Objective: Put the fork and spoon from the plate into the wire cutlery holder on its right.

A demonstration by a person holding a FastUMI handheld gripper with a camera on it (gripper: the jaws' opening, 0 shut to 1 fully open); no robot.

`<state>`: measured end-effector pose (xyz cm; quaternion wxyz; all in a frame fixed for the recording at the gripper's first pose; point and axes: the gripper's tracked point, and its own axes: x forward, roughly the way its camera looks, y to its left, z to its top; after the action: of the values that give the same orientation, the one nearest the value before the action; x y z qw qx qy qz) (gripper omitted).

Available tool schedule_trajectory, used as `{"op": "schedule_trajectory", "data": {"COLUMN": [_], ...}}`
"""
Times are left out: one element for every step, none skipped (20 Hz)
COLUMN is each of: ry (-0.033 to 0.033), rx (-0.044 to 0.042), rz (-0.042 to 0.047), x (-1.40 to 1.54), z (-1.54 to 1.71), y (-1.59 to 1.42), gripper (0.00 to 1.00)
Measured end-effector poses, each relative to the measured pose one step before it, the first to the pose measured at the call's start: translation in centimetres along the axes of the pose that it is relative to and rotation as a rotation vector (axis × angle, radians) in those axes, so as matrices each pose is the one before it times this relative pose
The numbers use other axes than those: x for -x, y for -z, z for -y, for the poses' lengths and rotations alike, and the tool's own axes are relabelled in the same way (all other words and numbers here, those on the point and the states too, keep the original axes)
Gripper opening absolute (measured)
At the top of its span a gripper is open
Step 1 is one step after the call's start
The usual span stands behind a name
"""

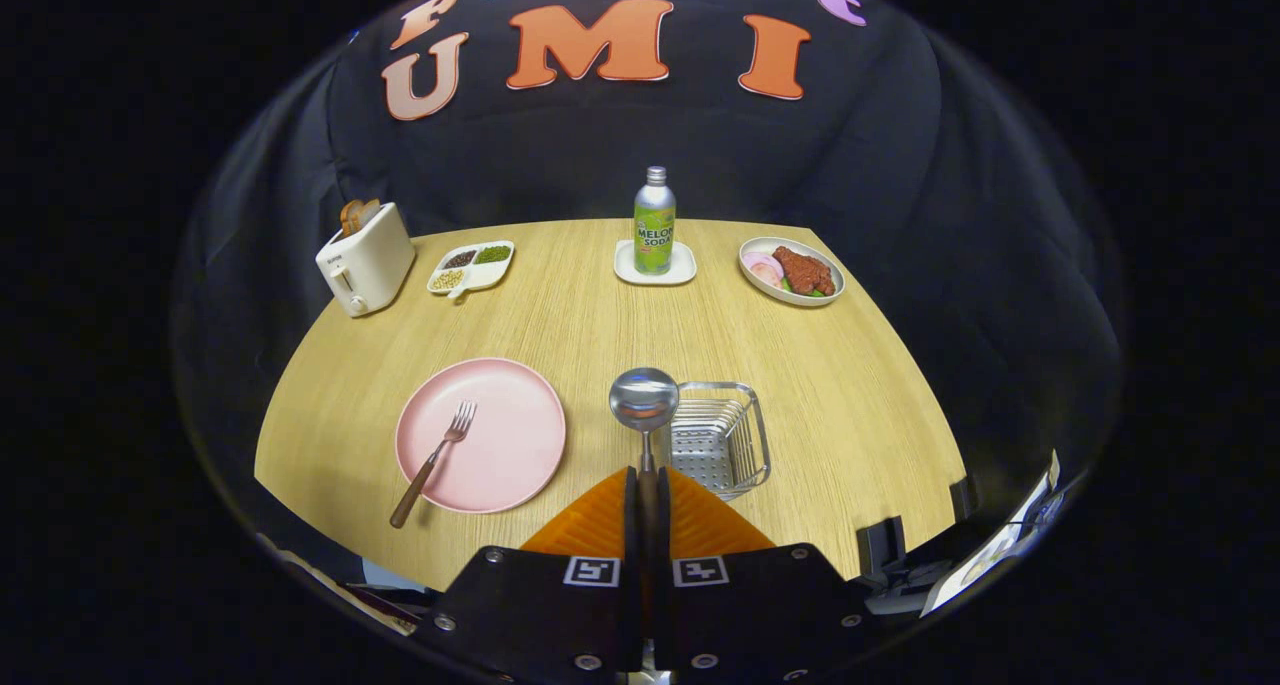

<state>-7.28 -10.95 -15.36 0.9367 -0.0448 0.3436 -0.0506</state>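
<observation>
1. Gripper (648, 485): fingers pinched tight on the handle of the spoon (644, 405), both pressing it.
2. Spoon held up ahead of the fingertips, bowl outward, raised off the table (600, 325); bowl seen at the left edge of the wire cutlery holder (722, 437).
3. Holder just right of the pink plate (500, 435), slightly apart from it.
4. Fork (435, 460) lying on the plate, tines toward the far side, brown handle overhanging the near rim.
5. Far side of table, left to right: toaster (365, 260) with bread slices, divided dish (472, 267), soda bottle (654, 223) upright on a small tray (628, 270), food plate (792, 271).
</observation>
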Motion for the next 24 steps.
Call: {"op": "schedule_trajectory", "data": {"ry": [0.00708,0.00845,0.00571,0.00243,-0.00335,-0.00170,-0.00391,0.00621,-0.00062,-0.00217,-0.00758,-0.01011,-0.01075,-0.01007,-0.00018,0.00007,-0.00019,0.00320,-0.00553,-0.00435,0.00331,0.00376,0.00074,0.00131], "rx": [0.00749,0.01323,0.01381,0.00715,0.00731,0.00607,0.01401,0.01354,0.02055,0.01874,0.00605,0.00365,0.00412,0.00486,0.00089,0.00633,0.00727,0.00146,0.00072,0.00177,0.00691,0.01105,0.01112,0.00598], "rz": [-0.00901,-0.01177,-0.02069,-0.02348,-0.02835,-0.02396,-0.02507,-0.02617,-0.02226,-0.02063,-0.02403,-0.03083,-0.02977,-0.02457,-0.02355,-0.02000,-0.01952,-0.01940,-0.01549,-0.01220,-0.01185,-0.00747,-0.00637,-0.00941], "x": [0.084,0.022,-0.111,-0.028,-0.109,-0.370,-0.289,-0.309,-0.365,-0.341,-0.281,-0.402,-0.296,-0.304,-0.409,-0.255,-0.438,-0.504,-0.465,-0.344,-0.435,-0.348,-0.272,-0.148], "z": [0.573,0.575,0.505,0.480,0.303,0.109,0.223,0.320,0.305,0.260,0.052,-0.063,-0.036,0.099,0.174,0.382,0.226,0.083,-0.144,-0.187,-0.004,0.149,-0.082,-0.034], "y": [0.048,0.139,0.259,0.274,0.168,0.019,0.008,0.020,-0.169,-0.222,-0.157,0.020,0.047,0.066,-0.031,0.031,-0.077,-0.097,-0.238,-0.121,-0.109,0.001,-0.073,-0.059], "gripper": [0.05,0.05,0.05,0.05,0.05,0.05,0.05,0.05,0.05,0.05,0.05,0.05,0.05,0.05,0.05,0.05,0.05,0.05,0.05,0.05,0.05,0.05,0.05,0.05]}}
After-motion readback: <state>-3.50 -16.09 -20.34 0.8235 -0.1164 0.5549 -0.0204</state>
